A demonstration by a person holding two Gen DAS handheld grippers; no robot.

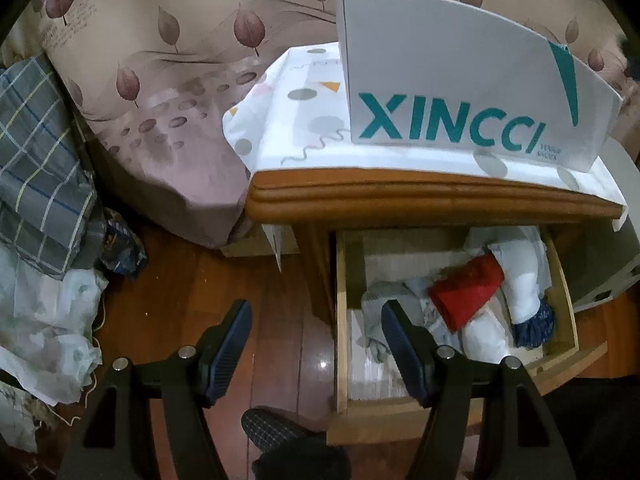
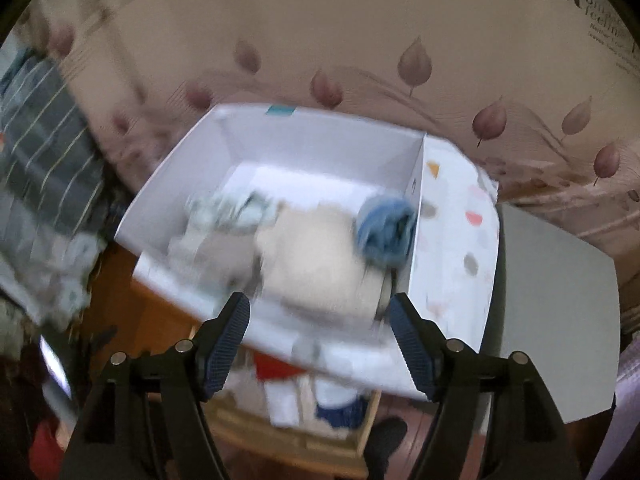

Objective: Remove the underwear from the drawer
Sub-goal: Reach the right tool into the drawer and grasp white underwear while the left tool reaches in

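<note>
- Drawer (image 1: 560, 276) pulled out, ahead-right of left gripper (image 1: 316, 312); jaws wide, empty.
- Right gripper (image 2: 320, 308) wide, empty, over white box (image 2: 280, 140); view blurred.

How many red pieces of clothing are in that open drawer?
1. A single red folded garment lies near the middle of the open drawer, resting on the white pieces. More red items could be buried beneath the pile, out of sight.

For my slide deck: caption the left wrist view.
Open left tongs hover before the pulled-out drawer holding red underwear, beneath a XINCCI shoebox.
</note>
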